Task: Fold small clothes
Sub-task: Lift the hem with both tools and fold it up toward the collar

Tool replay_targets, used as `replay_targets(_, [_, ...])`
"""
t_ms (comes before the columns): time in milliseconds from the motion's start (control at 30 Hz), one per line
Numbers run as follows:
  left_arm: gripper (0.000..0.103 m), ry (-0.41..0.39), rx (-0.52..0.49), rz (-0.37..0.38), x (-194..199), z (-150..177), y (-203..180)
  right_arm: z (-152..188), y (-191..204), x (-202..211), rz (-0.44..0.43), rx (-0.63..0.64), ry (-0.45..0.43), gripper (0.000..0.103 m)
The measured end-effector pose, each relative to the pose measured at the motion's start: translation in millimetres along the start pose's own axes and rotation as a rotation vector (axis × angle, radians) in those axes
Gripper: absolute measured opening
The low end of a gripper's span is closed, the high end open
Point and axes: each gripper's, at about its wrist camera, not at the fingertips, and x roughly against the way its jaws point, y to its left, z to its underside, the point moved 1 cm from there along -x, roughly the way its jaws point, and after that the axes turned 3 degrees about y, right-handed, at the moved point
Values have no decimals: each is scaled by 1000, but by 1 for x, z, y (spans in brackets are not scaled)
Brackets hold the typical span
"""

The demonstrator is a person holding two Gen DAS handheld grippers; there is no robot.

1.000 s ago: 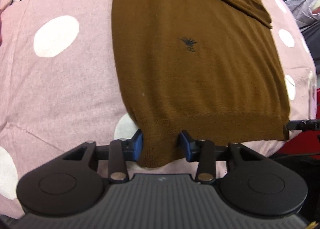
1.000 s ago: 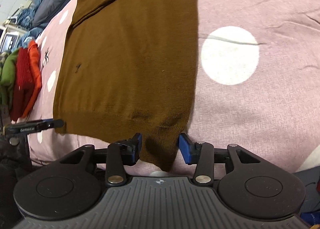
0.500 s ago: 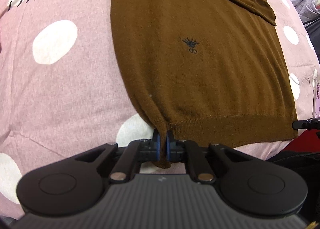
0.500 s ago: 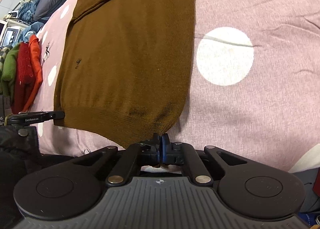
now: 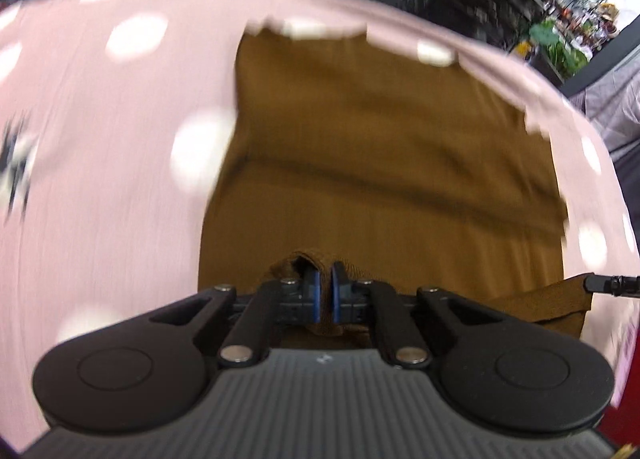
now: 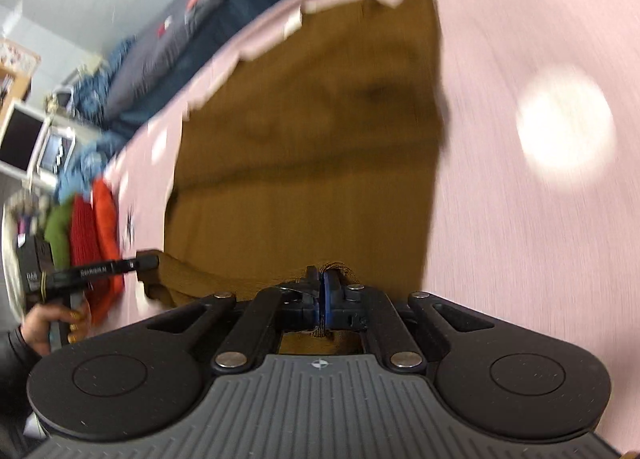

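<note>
A brown sweater (image 5: 380, 147) lies flat on the pink, white-dotted bedsheet (image 5: 100, 179), blurred by motion. My left gripper (image 5: 325, 271) is shut on the hem's left corner, with brown knit bunched around its blue pads. In the right wrist view my right gripper (image 6: 323, 279) is shut on the hem's right corner. Both corners are raised, and the hem hangs between them over the sweater's body (image 6: 312, 139). The left gripper (image 6: 146, 261) shows at the left of the right wrist view, and the right gripper's tip (image 5: 596, 283) at the right edge of the left wrist view.
A stack of folded red, orange and green clothes (image 6: 92, 231) sits at the bed's left edge, beside the person's hand (image 6: 44, 323). Dark blue bedding (image 6: 168, 47) lies past the pink sheet (image 6: 520, 239). Screens (image 6: 20, 139) and plant shelves (image 5: 560, 39) stand further off.
Both grippers closed on the hem corners. They then rose and swept forward over the sweater, so the lower part now doubles over the body.
</note>
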Motion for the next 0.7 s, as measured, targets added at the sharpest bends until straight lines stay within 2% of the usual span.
replay_targets(67, [5,-45,-14,-18,-10,-40,-3,-38,1,-10,-1,11,-49,4])
replay_targets(167, [5,-102,19,-28,-23,-94,-3,-91,3,-21,-2,24,-122,4])
replay_targets(267, [5,-141,93,-12,-38,-135,0,-134,-1,-24,14,2,-170,4])
replay_targets(333, [5,-150,97,-21,-52,-158,-1,-152,-9,-24,17,-1,-191,3])
replay_targets(533, [5,-131,93,-28,-89,-201,-10,-190,-21,-45,59,-30,-197,3])
replay_targets(700, [5,-105,96,-60,-110,-211,-7,-208,-31,-58,111,-37,-178,3])
